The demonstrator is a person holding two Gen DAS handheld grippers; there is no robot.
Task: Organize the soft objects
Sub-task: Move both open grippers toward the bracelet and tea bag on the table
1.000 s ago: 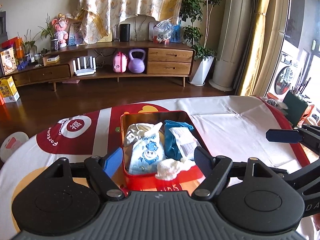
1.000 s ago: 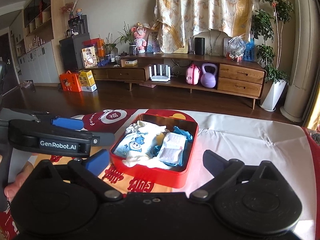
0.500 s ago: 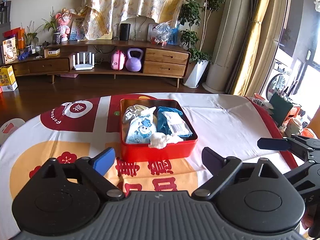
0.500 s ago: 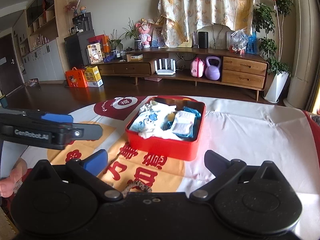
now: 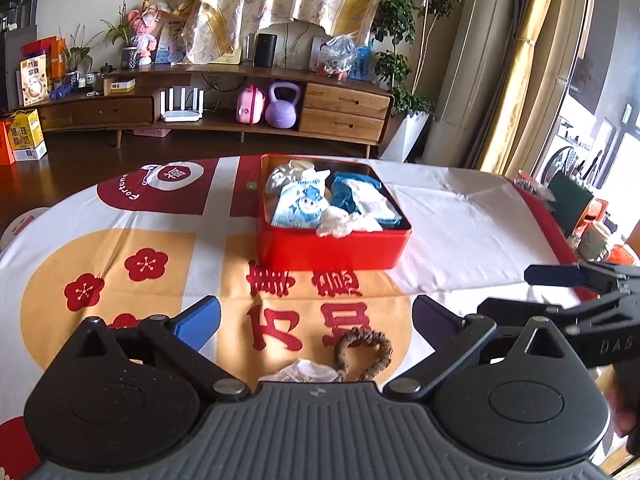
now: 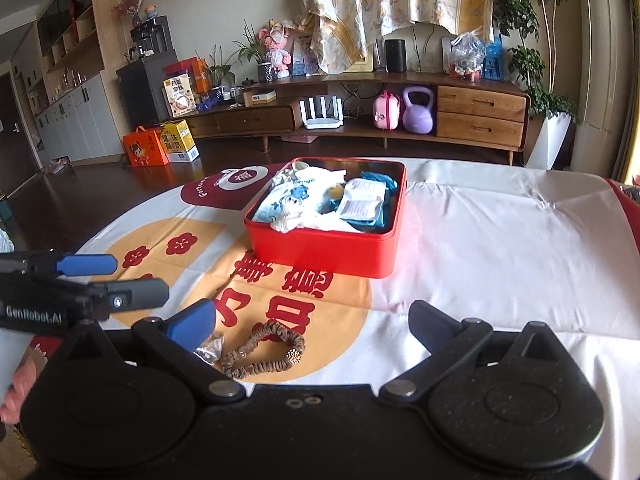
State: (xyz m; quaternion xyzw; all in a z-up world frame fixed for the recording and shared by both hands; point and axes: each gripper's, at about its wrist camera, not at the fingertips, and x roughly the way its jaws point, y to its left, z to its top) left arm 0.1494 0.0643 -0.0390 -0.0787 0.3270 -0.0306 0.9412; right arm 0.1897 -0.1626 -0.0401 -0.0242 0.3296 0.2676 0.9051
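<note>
Two handheld grippers hang over a worktop (image 5: 460, 216) covered by a white cloth printed with red and orange festive patterns. In the middle of both views sits a red tin (image 5: 332, 246), its lid off, already packed with soft things: a pale blue cartoon-print cloth (image 5: 298, 204), a blue garment (image 5: 360, 200) and a white knitted piece (image 5: 346, 225) draped at the tin's near edge.

At the bottom centre of the left view, the left gripper (image 5: 316, 318) has its fingers spread wide with nothing between them; its jaws have just been opening. Just in front of it lie a brown scrunchie (image 5: 362, 350) and a small white crumpled item (image 5: 304, 372), not yet in the tin.

The right gripper (image 6: 312, 316) also shows its fingers wide apart and empty. In its view the scrunchie (image 6: 264, 354) lies at lower centre, beside a crinkly clear wrapper (image 6: 210, 348).

The wide openings likely ready each gripper to pick up these remaining loose pieces, so they can join the others inside the tin.
</note>
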